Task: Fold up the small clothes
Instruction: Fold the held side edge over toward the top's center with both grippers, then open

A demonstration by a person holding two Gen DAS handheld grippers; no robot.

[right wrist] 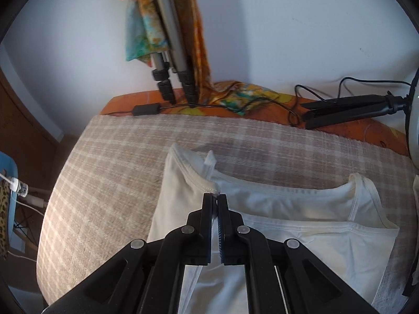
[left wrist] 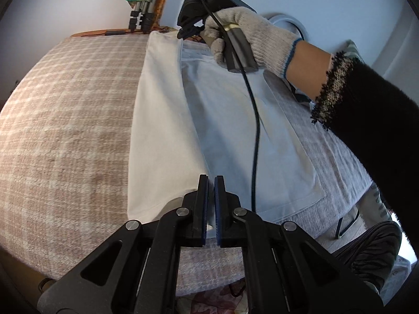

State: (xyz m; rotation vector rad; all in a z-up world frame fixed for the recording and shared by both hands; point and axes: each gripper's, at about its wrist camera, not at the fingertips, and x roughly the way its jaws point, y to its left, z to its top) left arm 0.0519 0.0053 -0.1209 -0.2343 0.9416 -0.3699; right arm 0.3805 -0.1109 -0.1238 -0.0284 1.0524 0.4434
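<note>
White top's (right wrist: 301,204) hem hidden behind right gripper (right wrist: 215,198).

1 white garment (left wrist: 162,120), 1 plaid blanket (left wrist: 65,110), 2 grippers, 1 glove (left wrist: 251,34), 2 tripods

Looks like a home bedroom: bed w/ plaid blanket (right wrist: 110,157) over orange sheet (right wrist: 123,102), colourful scarves (right wrist: 146,34) hung by wall, charger cables (right wrist: 26,201) nearby.
</note>
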